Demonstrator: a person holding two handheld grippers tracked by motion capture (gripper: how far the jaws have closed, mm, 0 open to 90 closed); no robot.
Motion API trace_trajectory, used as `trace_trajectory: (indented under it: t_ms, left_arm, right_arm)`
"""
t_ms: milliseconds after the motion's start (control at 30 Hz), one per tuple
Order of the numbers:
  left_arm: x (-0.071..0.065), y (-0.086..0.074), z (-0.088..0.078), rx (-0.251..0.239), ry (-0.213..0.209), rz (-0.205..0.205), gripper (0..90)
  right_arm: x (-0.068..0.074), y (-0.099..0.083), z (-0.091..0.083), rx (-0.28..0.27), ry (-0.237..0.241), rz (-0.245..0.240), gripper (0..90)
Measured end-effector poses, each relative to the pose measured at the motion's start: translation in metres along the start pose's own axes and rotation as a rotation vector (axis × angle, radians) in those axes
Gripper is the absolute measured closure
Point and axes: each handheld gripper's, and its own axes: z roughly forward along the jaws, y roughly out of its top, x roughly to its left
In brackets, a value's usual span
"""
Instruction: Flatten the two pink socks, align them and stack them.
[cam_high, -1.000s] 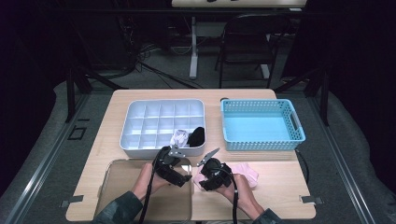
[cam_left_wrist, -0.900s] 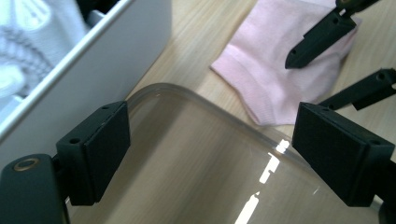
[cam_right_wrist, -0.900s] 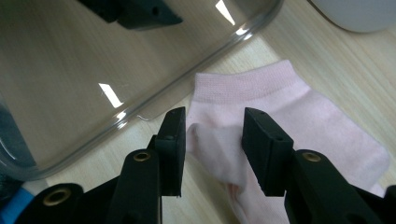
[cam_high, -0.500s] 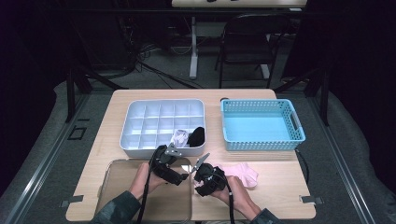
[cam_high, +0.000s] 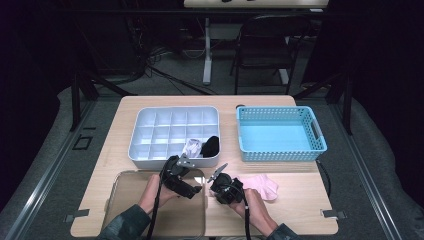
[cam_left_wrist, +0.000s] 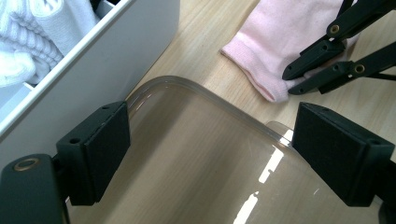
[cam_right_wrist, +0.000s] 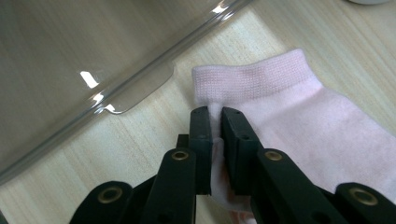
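Pink knitted sock (cam_right_wrist: 299, 121) sat pinched in the right gripper (cam_right_wrist: 215, 116), whose jaws had just closed on its cuff. Lifting slowly should have kept that thin fold from slipping. The left gripper (cam_left_wrist: 210, 144) hung released over the clear plastic tray (cam_left_wrist: 187, 154).

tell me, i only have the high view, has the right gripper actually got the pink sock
Observer: Yes. In the right gripper view the right gripper has just closed and pinches a fold of the pink sock just below its cuff.
Operator: and the left one
Observer: The left gripper is open with nothing between its pads, over a corner of the clear tray.
Operator: sock clear of that tray
Observer: Yes, it lies on the table beside the tray's rim.
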Motion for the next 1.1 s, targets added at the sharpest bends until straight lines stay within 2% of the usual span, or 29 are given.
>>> trace_trajectory:
  t_ms: [33, 133, 167, 200, 233, 267, 300, 333, 433, 467, 533, 633, 833, 1100]
  left_arm:
    - [0.000, 0.000, 0.000, -0.004, -0.006, -0.001, 11.6]
    - [0.000, 0.000, 0.000, -0.005, -0.007, -0.001, 11.6]
    - [0.000, 0.000, 0.001, -0.004, -0.009, 0.000, 11.6]
    - [0.000, 0.000, 0.001, -0.004, -0.009, 0.000, 11.6]
    - [0.000, 0.000, 0.001, -0.002, -0.011, 0.005, 11.6]
    - [0.000, 0.000, 0.001, -0.002, -0.011, 0.005, 11.6]
    - [-0.001, 0.000, 0.001, 0.000, -0.015, 0.008, 11.6]
    - [-0.001, 0.000, 0.002, -0.002, -0.015, 0.006, 11.6]
    - [-0.003, 0.001, 0.002, 0.002, -0.012, 0.010, 11.6]
    - [-0.003, 0.001, 0.002, 0.004, -0.024, 0.011, 11.7]
    - [-0.004, 0.001, 0.003, 0.000, -0.018, 0.011, 11.7]
    - [-0.007, 0.002, 0.004, -0.012, -0.022, 0.016, 11.9]
    - [-0.016, 0.006, 0.007, -0.032, -0.042, 0.030, 13.0]
    - [-0.036, 0.013, 0.013, -0.066, -0.040, 0.066, 15.2]
  right_arm:
    - [-0.001, 0.000, -0.001, 0.001, 0.000, 0.006, 83.5]
    - [-0.008, -0.002, -0.008, -0.058, 0.039, 0.048, 83.9]
    - [-0.010, -0.002, -0.012, -0.089, 0.055, 0.077, 83.9]
    - [-0.010, -0.002, -0.012, -0.089, 0.055, 0.077, 83.9]
    - [-0.015, -0.003, -0.022, -0.124, 0.078, 0.101, 84.0]
    - [-0.015, -0.003, -0.022, -0.124, 0.078, 0.101, 84.0]
    - [-0.020, -0.005, -0.030, -0.165, 0.100, 0.129, 84.1]
    - [-0.021, -0.006, -0.031, -0.182, 0.106, 0.138, 84.0]
    - [-0.024, -0.008, -0.036, -0.196, 0.111, 0.152, 84.0]
    - [-0.028, -0.011, -0.042, -0.221, 0.104, 0.164, 84.0]
    - [-0.028, -0.012, -0.044, -0.227, 0.103, 0.171, 84.0]
    - [-0.034, -0.019, -0.059, -0.267, 0.078, 0.200, 83.9]
    - [-0.044, -0.033, -0.072, -0.272, 0.028, 0.242, 83.6]
    - [-0.054, -0.051, -0.076, -0.256, -0.019, 0.280, 82.8]
